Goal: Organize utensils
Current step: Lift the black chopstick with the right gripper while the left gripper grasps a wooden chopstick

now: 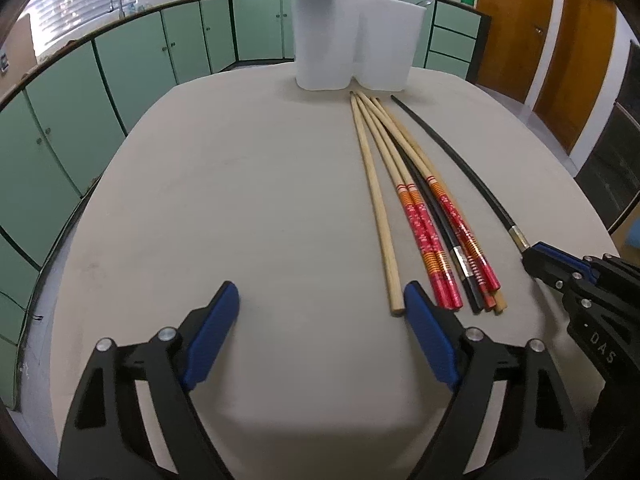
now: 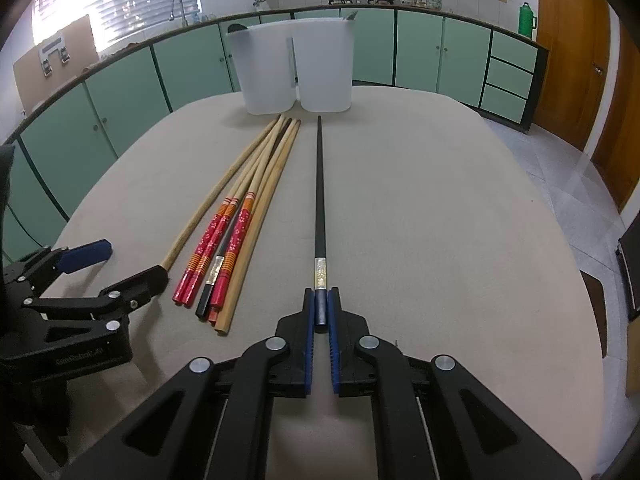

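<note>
Gripping the black chopstick (image 2: pixel 319 184) by its thick near end, the right claw (image 2: pixel 321 312) is closed tight on it, blue pads pressing both sides just behind the silver band. The stick looks light, stiff and smooth, so it may slip or swing if pinched only at the end; a hold nearer the middle would probably steady it. Its long axis runs from near to far across the tabletop (image 2: pixel 440 220), thin tip pointing at the white holder (image 2: pixel 296 68). The other chopsticks (image 1: pixel 420 208) lie bundled to its left. The left claw (image 1: pixel 322 300) stands wide open and empty, beside the plain wooden stick.
</note>
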The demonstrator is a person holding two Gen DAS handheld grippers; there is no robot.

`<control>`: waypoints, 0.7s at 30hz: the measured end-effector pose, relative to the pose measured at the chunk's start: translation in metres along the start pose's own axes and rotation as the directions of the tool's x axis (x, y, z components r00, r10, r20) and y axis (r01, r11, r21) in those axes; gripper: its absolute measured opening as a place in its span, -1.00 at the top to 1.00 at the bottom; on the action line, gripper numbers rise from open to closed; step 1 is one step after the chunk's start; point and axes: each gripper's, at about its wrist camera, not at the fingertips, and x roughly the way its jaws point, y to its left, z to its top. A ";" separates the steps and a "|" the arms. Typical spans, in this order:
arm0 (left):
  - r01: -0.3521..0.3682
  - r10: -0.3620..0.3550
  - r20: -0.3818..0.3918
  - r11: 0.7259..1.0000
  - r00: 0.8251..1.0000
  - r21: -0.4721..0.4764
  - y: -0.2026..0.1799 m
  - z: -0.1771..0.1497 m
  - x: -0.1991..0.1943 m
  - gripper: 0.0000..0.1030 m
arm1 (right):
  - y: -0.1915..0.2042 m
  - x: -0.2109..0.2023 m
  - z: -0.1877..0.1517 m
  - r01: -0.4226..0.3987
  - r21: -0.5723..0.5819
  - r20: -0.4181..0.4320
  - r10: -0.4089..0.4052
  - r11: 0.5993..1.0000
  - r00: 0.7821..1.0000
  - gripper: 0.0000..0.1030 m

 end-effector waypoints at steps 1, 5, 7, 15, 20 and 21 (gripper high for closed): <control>0.003 -0.003 0.002 1.000 1.000 -0.005 0.000 0.000 0.000 -0.46 | -0.001 0.000 0.000 -0.003 0.003 0.000 0.003 1.000 1.000 0.86; 0.027 -0.026 0.019 1.000 0.999 -0.016 0.001 0.001 -0.002 -0.05 | -0.004 0.000 0.001 -0.017 0.014 0.000 0.017 1.000 1.000 0.86; 0.036 -0.036 0.024 0.999 0.999 -0.009 -0.001 0.001 -0.003 0.28 | -0.002 0.000 0.001 -0.010 0.008 0.000 0.010 1.000 1.000 0.86; 0.073 -0.073 0.027 0.997 0.997 0.011 -0.016 0.000 -0.002 0.83 | 0.000 0.000 0.001 -0.005 0.002 0.002 0.005 1.000 1.000 0.87; 0.090 -0.090 0.030 0.996 0.996 -0.006 -0.013 0.000 -0.003 0.88 | 0.000 -0.001 0.002 -0.002 0.000 0.009 0.002 1.000 1.000 0.88; 0.091 -0.091 0.031 0.996 0.995 -0.014 -0.011 0.000 -0.003 0.88 | 0.000 -0.002 0.002 -0.003 0.002 0.012 0.003 1.000 1.000 0.88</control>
